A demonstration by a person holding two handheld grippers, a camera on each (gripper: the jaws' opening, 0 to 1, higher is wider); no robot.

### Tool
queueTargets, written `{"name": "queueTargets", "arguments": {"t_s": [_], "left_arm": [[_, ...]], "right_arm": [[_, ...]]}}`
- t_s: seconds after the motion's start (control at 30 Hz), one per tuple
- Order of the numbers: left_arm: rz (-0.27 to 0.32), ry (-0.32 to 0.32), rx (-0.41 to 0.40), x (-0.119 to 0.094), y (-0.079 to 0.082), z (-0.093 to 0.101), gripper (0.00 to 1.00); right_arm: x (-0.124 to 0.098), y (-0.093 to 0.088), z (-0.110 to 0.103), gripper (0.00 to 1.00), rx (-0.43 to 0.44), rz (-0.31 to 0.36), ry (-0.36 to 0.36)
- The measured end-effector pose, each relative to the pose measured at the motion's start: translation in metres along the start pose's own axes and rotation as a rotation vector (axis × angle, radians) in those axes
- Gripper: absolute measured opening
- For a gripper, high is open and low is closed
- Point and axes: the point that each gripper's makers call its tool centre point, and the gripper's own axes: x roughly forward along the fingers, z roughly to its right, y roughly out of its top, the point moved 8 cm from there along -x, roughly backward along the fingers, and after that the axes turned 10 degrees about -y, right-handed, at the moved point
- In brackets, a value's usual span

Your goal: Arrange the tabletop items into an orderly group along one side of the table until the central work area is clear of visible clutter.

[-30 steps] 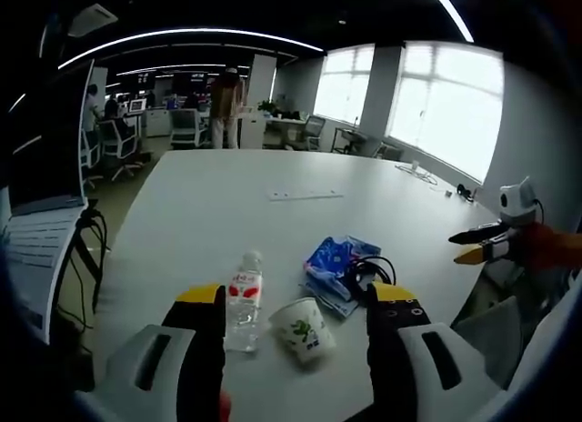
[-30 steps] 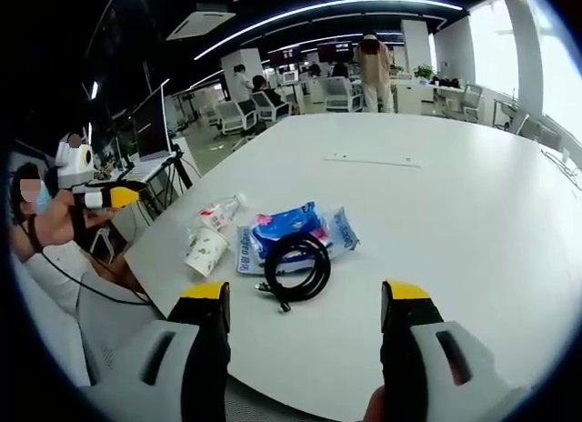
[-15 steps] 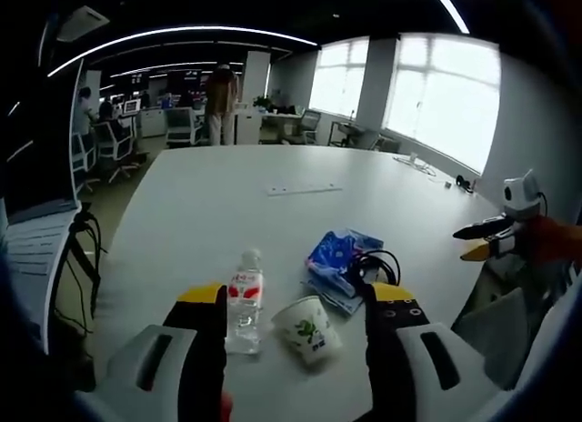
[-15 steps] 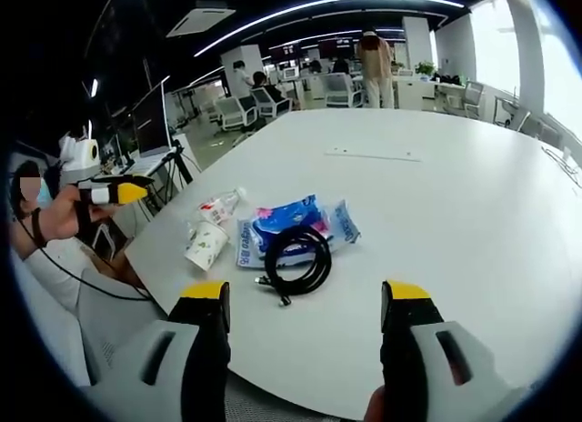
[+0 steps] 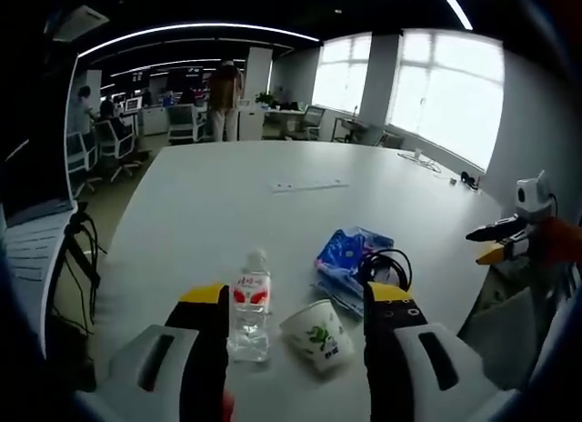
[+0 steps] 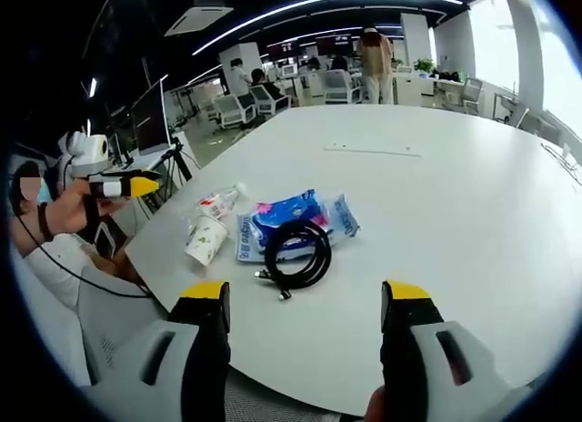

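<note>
A small water bottle (image 5: 250,306) with a red label lies on the white table (image 5: 227,204), next to a tipped paper cup (image 5: 317,334) with a green print. Beyond them lies a blue wipes pack (image 5: 344,257) with a coiled black cable (image 5: 386,267) on it. My left gripper (image 5: 294,299) is open, its jaws either side of the bottle and cup. In the right gripper view the bottle (image 6: 215,205), cup (image 6: 205,239), pack (image 6: 291,220) and cable (image 6: 297,256) lie ahead of my open right gripper (image 6: 306,295). The other gripper (image 6: 123,185) shows at left, the right one (image 5: 498,243) at the left view's edge.
A thin white strip (image 5: 308,185) lies flat mid-table. Office chairs (image 5: 114,147), desks and a standing person (image 5: 224,99) fill the room behind. A laptop (image 5: 32,222) on a stand sits left of the table. Windows (image 5: 436,95) line the far wall.
The left view has edged closer and slightly down, so bottle and cup sit lower between the jaws. The right view shifted little. Nothing on the table moved.
</note>
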Motion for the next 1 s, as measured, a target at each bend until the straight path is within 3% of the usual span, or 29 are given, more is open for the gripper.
{"name": "queueTargets", "arguments": {"t_s": [0.47, 1.0], "left_arm": [[-0.032, 0.038, -0.004, 0.02, 0.004, -0.014, 0.58], [-0.075, 0.035, 0.008, 0.042, 0.007, -0.032, 0.57]], "right_arm": [[-0.002, -0.008, -0.002, 0.67, 0.013, -0.01, -0.008], [-0.004, -0.009, 0.002, 0.67, 0.018, -0.015, -0.022]]}}
